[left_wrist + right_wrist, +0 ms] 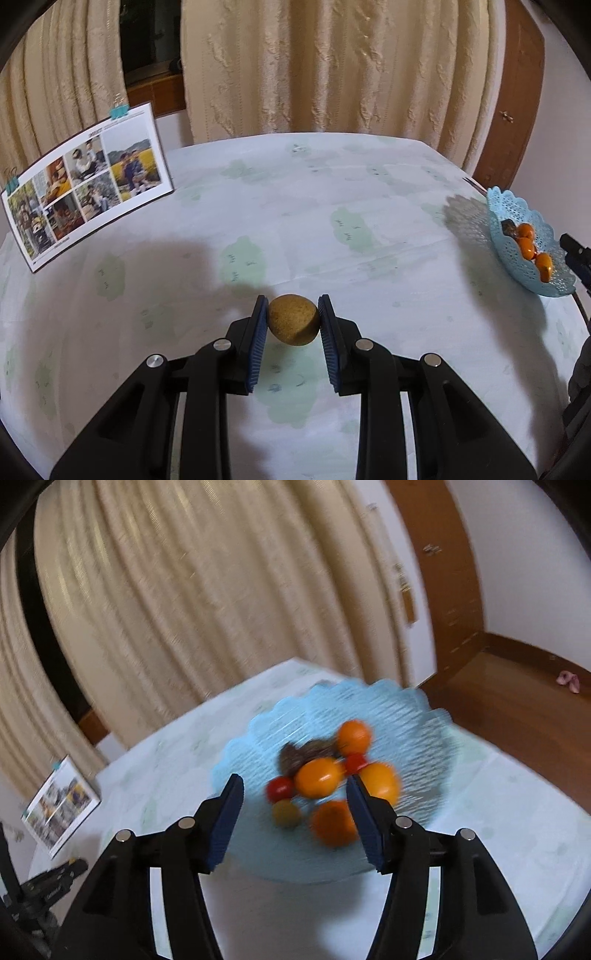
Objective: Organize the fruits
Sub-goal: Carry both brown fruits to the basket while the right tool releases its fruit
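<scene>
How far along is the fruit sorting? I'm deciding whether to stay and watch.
Mostly done, it seems: several orange fruits and small red ones already lie in the blue basket. In hand: the left gripper is shut on a brown round fruit. Left: carrying that fruit to the basket. The right gripper is open above the basket; no other loose fruit shows on the table.
</scene>
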